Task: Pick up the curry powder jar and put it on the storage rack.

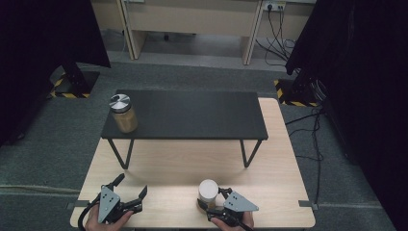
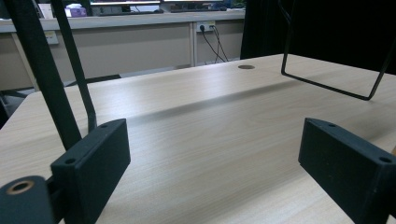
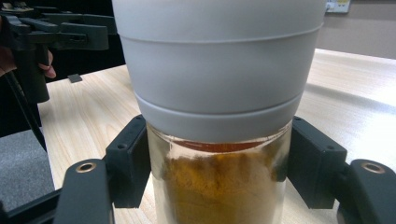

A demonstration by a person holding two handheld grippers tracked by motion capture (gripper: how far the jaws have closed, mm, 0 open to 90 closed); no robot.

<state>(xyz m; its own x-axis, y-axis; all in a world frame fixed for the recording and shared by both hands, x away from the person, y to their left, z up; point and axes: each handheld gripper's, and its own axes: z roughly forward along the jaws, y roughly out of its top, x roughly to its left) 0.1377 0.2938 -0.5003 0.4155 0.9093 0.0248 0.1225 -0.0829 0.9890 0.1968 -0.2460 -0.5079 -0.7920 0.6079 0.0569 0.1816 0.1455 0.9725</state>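
A glass jar (image 1: 208, 191) with a white lid and orange-brown powder inside stands near the front edge of the wooden table (image 1: 178, 168). My right gripper (image 1: 212, 198) is shut on it; in the right gripper view both jaws press on the glass of the jar (image 3: 219, 74) just under the lid. At the front left my left gripper (image 1: 132, 185) is open, low over bare wood with nothing between its jaws, as the left gripper (image 2: 212, 158) view confirms. A second jar (image 1: 123, 114) with a silver lid and tan contents stands on the left end of a black shelf (image 1: 192, 115).
The low black shelf stands on thin wire legs (image 2: 327, 84) across the back half of the table, with open space beneath. A round hole (image 2: 246, 67) marks the tabletop's far side. Grey carpet surrounds the table, with desks, cables and dark curtains beyond.
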